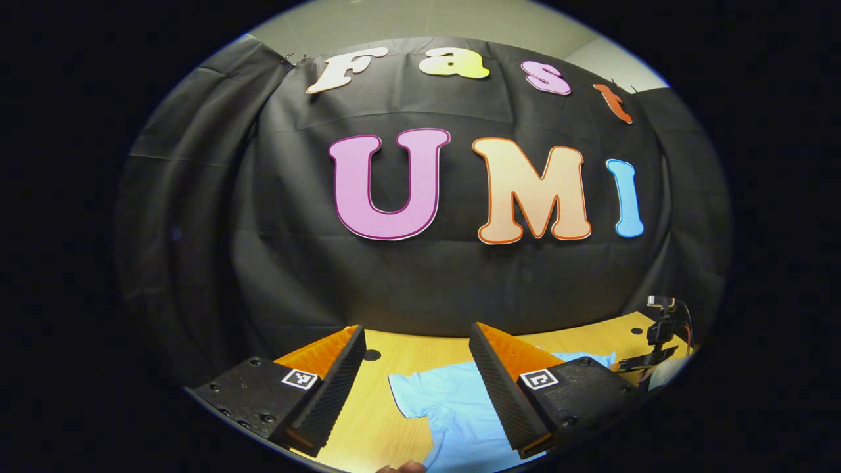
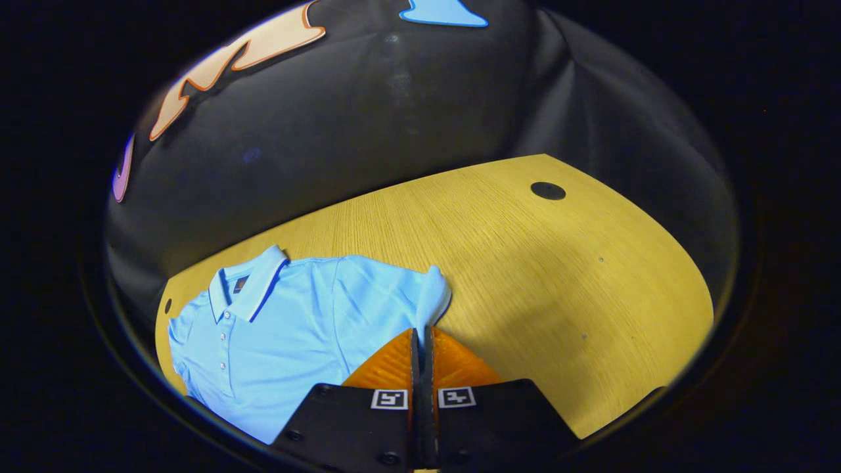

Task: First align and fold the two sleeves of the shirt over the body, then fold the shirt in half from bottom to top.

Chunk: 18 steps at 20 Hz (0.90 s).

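Holding your right gripper (image 2: 421,335) low over the table (image 2: 525,263), you have its jaws pressed together right at the shirt's (image 2: 282,322) sleeve (image 2: 430,295); whether cloth is actually pinched between them you cannot tell from here, since the tips hide the contact. That sleeve end looks curled up toward the jaws, which suggests a grip on its edge, ready for carrying it across the body. The shirt lies flat, face up, collar (image 2: 253,286) toward the back wall, buttons showing, so the body is spread as a landing place for the sleeves.

Your left gripper (image 1: 417,345) sits raised and tilted up toward the wall, jaws wide apart and holding nothing, with the shirt (image 1: 453,407) on the table (image 1: 374,420) below and between its fingers. Kept high like that, it stays clear of the cloth. Neither sleeve looks folded yet, so you are at the first fold
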Motion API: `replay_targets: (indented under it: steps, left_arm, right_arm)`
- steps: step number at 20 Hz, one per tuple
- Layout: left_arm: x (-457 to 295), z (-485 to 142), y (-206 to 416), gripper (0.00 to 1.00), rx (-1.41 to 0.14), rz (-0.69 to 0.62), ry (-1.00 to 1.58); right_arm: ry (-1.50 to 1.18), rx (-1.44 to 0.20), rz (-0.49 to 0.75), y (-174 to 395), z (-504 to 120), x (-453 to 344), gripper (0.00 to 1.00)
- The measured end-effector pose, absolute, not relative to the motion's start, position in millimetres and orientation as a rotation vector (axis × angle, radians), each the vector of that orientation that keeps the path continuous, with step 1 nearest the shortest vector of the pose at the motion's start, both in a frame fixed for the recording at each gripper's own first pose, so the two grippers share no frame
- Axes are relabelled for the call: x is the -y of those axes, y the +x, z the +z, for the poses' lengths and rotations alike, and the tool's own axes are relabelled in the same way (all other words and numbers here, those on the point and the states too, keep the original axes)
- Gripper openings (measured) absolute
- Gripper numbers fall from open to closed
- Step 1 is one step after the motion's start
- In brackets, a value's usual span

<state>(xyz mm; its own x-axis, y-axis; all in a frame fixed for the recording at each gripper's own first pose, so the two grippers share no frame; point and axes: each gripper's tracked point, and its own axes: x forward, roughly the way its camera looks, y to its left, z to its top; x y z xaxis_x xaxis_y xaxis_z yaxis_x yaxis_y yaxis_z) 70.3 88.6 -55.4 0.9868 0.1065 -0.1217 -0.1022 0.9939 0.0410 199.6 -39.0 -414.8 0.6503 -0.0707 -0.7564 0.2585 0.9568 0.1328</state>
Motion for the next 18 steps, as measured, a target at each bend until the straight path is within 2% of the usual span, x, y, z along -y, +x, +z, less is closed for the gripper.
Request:
replay_targets:
  steps: [1,3,4,8,18]
  left_arm:
    - [-89.6,-56.2,71.4,0.95,-0.127,0.107,0.036]
    - [-92.0,-60.2,71.1,0.95,-0.137,0.116,0.035]
    - [-93.1,-62.4,71.2,0.96,-0.144,0.120,0.032]
    - [-94.8,-69.4,70.7,0.95,-0.161,0.131,0.013]
    - [-122.3,-95.7,66.2,0.96,-0.233,0.190,-0.007]
  right_arm:
    - [0.260,-0.825,-0.176,204.8,-407.8,33.1,0.00]
    - [0.317,-0.794,-0.148,209.0,-391.9,16.3,0.05]
    - [0.342,-0.783,-0.131,211.6,-384.7,6.9,0.02]
    - [0.415,-0.762,-0.038,213.2,-368.4,-37.1,0.02]
    - [0.508,-0.846,0.175,193.0,-385.8,-134.8,0.03]
